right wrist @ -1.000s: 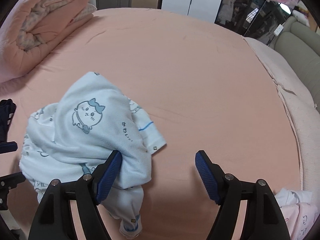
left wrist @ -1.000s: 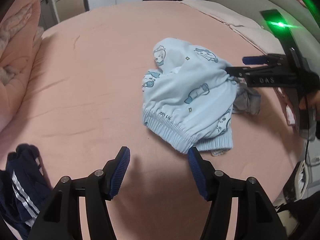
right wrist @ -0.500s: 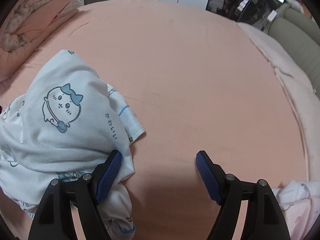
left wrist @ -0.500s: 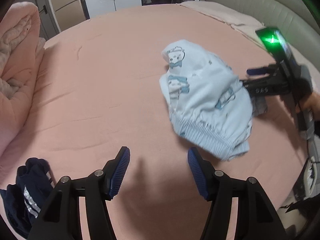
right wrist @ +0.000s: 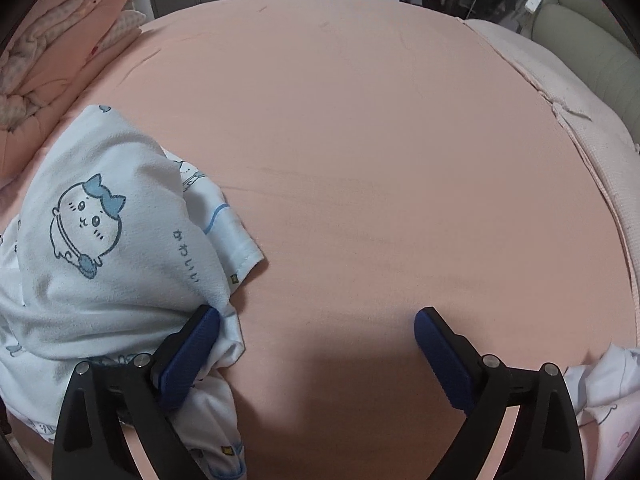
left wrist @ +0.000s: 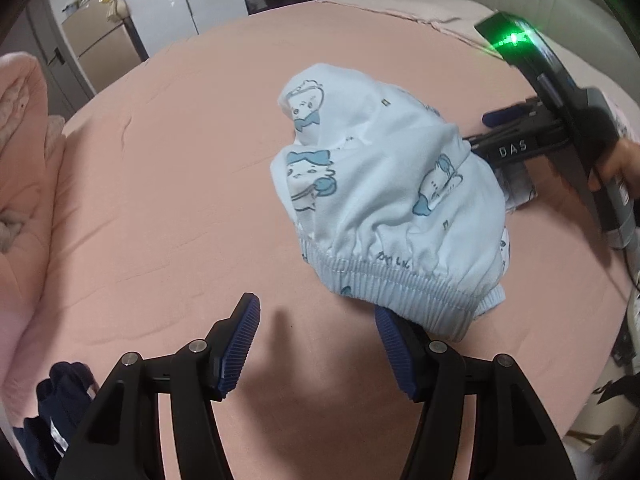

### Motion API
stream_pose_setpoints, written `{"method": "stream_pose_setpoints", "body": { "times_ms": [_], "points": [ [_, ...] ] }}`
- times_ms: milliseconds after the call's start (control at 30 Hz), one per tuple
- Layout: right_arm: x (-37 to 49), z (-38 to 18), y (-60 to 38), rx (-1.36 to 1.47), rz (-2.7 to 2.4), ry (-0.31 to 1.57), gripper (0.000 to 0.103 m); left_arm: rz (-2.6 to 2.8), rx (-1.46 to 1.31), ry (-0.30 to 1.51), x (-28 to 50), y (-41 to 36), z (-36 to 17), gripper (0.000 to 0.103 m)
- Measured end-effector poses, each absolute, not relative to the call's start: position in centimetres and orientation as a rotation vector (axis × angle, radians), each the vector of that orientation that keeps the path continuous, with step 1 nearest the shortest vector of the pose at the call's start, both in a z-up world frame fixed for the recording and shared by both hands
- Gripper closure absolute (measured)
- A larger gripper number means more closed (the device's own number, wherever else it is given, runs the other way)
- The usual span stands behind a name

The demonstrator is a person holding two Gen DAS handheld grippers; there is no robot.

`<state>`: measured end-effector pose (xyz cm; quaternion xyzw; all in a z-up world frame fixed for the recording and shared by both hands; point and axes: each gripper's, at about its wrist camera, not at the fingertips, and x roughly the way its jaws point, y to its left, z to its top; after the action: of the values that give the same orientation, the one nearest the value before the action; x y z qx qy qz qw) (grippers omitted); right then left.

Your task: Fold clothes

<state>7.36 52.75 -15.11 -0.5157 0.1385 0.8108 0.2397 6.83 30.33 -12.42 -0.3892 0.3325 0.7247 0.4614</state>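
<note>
Right hand-held gripper [right wrist: 316,344] has its jaws spread wide, not pinching anything; the pale blue cartoon-print garment [right wrist: 108,240] is draped over its left finger [right wrist: 188,356], so the cloth looks hooked and lifted rather than clamped. Probably carried that way to drag the bundle toward the middle of the bed where it can be spread out. From the left wrist view the same garment [left wrist: 392,200] hangs bunched, ribbed elastic waistband [left wrist: 404,284] lowest, its bottom edge lying over the tip of the left tool's right finger [left wrist: 394,344]. Left hand-held gripper [left wrist: 316,344] is also wide open, empty, low over the pink bed sheet [left wrist: 160,184], jaws aimed at the waistband, likely set up to catch that hem. Not folded yet, still a crumpled lump. Around it: dark navy garment [left wrist: 52,412] at the left tool's near left, rolled pink quilt [right wrist: 48,40] at the bed's edge, pink-white clothes [right wrist: 604,400] by the right tool, padded headboard [right wrist: 592,44] beyond.
</note>
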Motion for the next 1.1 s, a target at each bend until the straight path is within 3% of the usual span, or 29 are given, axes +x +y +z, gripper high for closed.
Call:
{"method": "stream_pose_setpoints", "body": {
  "times_ms": [533, 600, 633, 667, 1100],
  "points": [
    [6.0, -13.9, 54.2, -1.438, 2.24, 0.382, 0.002, 1.775, -0.703, 0.808, 10.5, 35.0, -8.6, 0.046],
    [5.6, -13.6, 54.5, -1.46, 2.244, 0.386, 0.002, 1.774, -0.69, 0.824, 10.8, 34.3, -8.1, 0.053],
    [5.4, -13.4, 54.8, -1.467, 2.245, 0.394, 0.002, 1.774, -0.692, 0.835, 10.9, 33.8, -8.0, 0.064],
    [5.2, -13.2, 55.0, -1.469, 2.248, 0.406, 0.002, 1.777, -0.699, 0.838, 11.1, 33.8, -8.2, 0.067],
    [7.3, -2.7, 53.3, -1.039, 2.454, 0.196, 0.002, 1.811, -0.853, 0.817, 9.3, 32.8, -9.4, 0.071]
  ]
}}
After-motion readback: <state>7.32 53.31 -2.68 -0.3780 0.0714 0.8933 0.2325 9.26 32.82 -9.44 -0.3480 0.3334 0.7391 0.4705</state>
